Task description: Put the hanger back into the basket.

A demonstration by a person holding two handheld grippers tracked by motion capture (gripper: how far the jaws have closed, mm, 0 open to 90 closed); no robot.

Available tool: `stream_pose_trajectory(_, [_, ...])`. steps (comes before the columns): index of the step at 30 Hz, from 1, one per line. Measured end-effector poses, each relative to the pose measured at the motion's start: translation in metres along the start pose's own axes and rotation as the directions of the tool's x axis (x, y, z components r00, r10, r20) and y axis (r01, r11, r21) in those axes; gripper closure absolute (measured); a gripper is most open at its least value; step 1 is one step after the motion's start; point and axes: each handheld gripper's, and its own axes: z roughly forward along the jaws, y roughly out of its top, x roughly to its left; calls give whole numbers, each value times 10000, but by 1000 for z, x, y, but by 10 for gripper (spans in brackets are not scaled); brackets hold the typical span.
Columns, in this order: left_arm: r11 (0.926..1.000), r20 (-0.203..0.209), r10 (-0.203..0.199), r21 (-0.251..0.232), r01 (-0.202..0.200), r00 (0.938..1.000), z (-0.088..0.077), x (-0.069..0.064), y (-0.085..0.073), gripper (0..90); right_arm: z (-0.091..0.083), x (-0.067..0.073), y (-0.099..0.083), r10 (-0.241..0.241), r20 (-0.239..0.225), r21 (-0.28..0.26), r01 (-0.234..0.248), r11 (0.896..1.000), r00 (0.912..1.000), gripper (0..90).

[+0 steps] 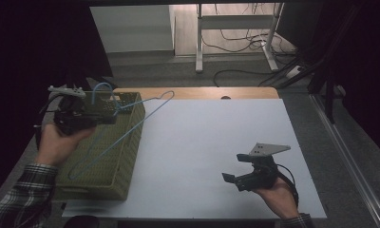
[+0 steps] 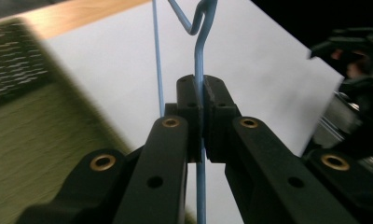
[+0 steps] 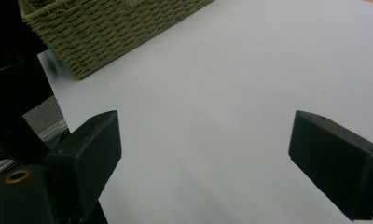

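My left gripper [image 1: 113, 110] has its fingers clamped on the blue wire hanger [image 1: 124, 133], held above the woven basket [image 1: 113, 183] at the surface's left edge; it looks light, thin, springy and slippery, so gripping near the hook seems best; my right gripper [image 1: 235, 167] hangs empty, fingers apart.

My left gripper [image 2: 202, 116], matt black plastic with brass-coloured rivets, pinches a thin hanger [image 1: 131, 127] of smooth, light-blue coated wire. Beside it I see a basket [image 1: 113, 175] of rough, olive woven fibre. The table [image 1: 216, 142] wears a smooth, matt white sheet, with bare pale wood at its far edge. My right gripper [image 3: 203, 163] has matt black blocks, faintly grainy.
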Motion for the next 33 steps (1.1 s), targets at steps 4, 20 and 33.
stream_pose_trajectory(4, [9991,-327,-359,-217,352,9988,-11,24,-13,873,-2,-3,-6,131,-71,18,-131,9999,9999,76])
stream_pose_trajectory(20, [9933,-991,-1120,-410,1084,9888,-30,83,-58,873,-9,-11,-19,450,183,12,-451,9990,9988,68])
stream_pose_trajectory(33, [9845,-1081,-1755,-244,1739,9785,-17,106,-86,873,-5,-13,-21,495,234,217,-501,9985,9985,69])
